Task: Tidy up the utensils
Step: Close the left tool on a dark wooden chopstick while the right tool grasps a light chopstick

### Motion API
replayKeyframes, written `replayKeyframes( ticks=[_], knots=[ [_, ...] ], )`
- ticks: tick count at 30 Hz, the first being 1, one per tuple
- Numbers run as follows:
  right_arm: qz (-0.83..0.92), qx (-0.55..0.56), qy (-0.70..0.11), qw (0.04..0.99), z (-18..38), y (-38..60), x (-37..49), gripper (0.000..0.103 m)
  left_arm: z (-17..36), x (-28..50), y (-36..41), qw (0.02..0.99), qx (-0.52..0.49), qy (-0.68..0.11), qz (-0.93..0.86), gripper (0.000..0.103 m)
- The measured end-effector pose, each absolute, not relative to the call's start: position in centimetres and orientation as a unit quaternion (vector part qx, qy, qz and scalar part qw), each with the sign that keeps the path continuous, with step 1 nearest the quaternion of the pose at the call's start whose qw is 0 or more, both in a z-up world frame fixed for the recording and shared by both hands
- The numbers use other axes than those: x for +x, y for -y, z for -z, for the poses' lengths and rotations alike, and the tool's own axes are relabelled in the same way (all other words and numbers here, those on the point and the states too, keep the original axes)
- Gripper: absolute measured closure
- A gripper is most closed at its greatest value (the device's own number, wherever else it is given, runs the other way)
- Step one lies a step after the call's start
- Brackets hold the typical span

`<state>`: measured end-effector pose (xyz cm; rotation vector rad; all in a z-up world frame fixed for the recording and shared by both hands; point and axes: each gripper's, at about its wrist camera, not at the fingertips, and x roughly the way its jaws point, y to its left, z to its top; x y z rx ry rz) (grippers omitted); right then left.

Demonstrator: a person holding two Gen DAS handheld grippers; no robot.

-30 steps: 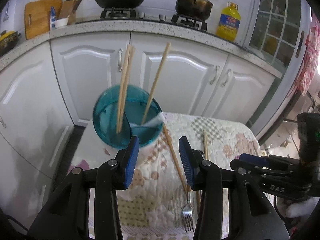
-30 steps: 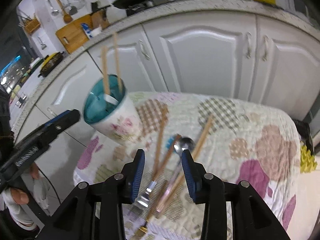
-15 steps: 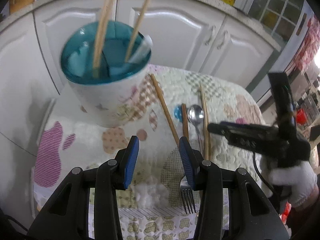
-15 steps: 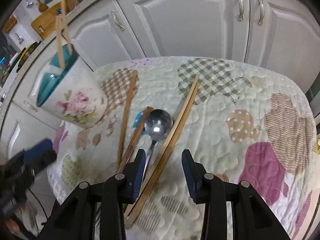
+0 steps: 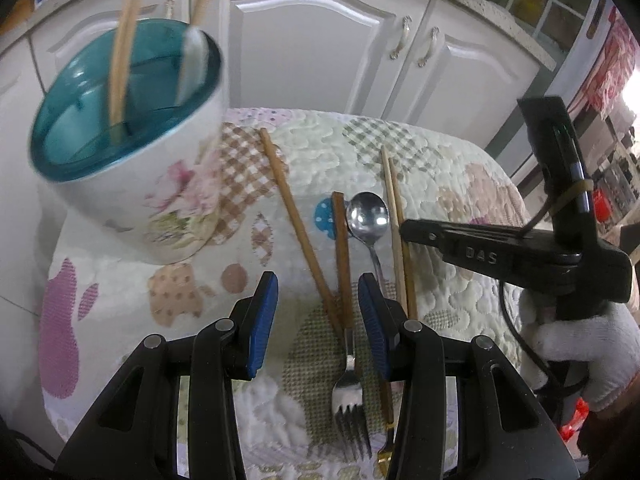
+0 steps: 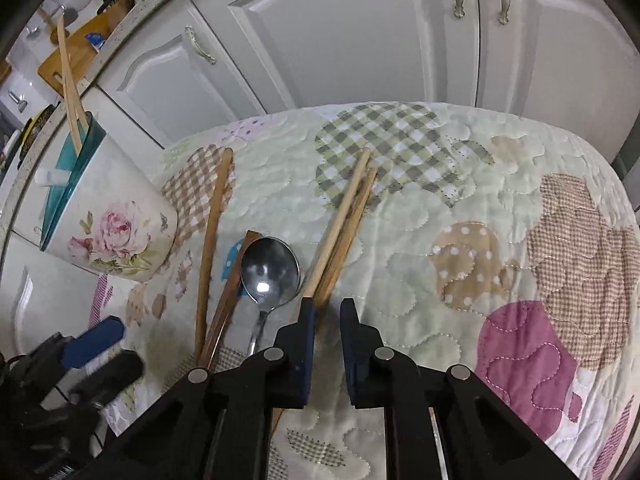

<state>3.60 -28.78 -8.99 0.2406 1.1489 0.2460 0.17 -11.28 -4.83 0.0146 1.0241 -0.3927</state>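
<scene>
Over quilt (image 6: 440,184): R gripper (image 6: 327,312) angled down, jaws narrowing, nothing between

Dim, soft indoor light; fisheye-bent edges; slight blur

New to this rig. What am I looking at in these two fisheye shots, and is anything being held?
No robot: a person holds hand-operated tongs in each hand, each with a camera looking along its fingers. One picture is from the left tongs, the other from the right tongs. On a patchwork quilt lie a spoon, a fork, two dark chopsticks and a pale chopstick pair; a floral cup already holds standing chopsticks. The left tongs are open above the dark chopsticks. The right tongs have just been closing to a narrow gap; the pale chopstick pair runs under one finger, not between them. Nothing is held.
</scene>
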Motion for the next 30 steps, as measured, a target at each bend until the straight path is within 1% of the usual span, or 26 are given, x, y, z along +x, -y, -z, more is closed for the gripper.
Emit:
replayKeyframes(
  ticks=[7,8,9,17,22,23,24,25,30],
  knots=[
    [-0.121,0.136,-0.535,0.825,9.5,28.7,4.9,0.091,6.5,1.9,13.0,0.843,0.022,-0.504,0.184,0.062],
    [-0.124,0.141,-0.536,0.823,9.6,28.9,4.9,0.095,6.8,2.0,13.2,0.842,0.022,-0.508,0.183,0.062],
    [-0.123,0.138,-0.536,0.823,9.6,29.0,4.9,0.095,7.0,2.3,13.3,0.840,0.022,-0.511,0.182,0.062],
    [-0.094,0.098,-0.545,0.827,8.8,31.9,2.0,0.097,8.3,3.5,14.2,0.828,0.021,-0.530,0.183,0.062],
    [-0.097,0.115,-0.563,0.813,9.1,33.6,1.2,0.096,8.6,4.6,15.4,0.830,0.036,-0.527,0.181,0.062],
    [-0.097,0.123,-0.562,0.812,9.2,33.8,1.2,0.092,8.6,4.9,15.7,0.830,0.041,-0.526,0.183,0.066],
    [-0.096,0.128,-0.561,0.812,9.2,33.8,1.3,0.090,8.6,5.0,15.7,0.830,0.046,-0.525,0.181,0.079],
    [-0.095,0.129,-0.559,0.813,9.2,33.8,1.5,0.089,8.5,5.0,15.7,0.831,0.050,-0.524,0.179,0.087],
    [-0.092,0.106,-0.552,0.822,9.3,32.7,2.7,0.089,8.2,4.4,13.9,0.820,0.026,-0.537,0.193,0.088]
  ],
)
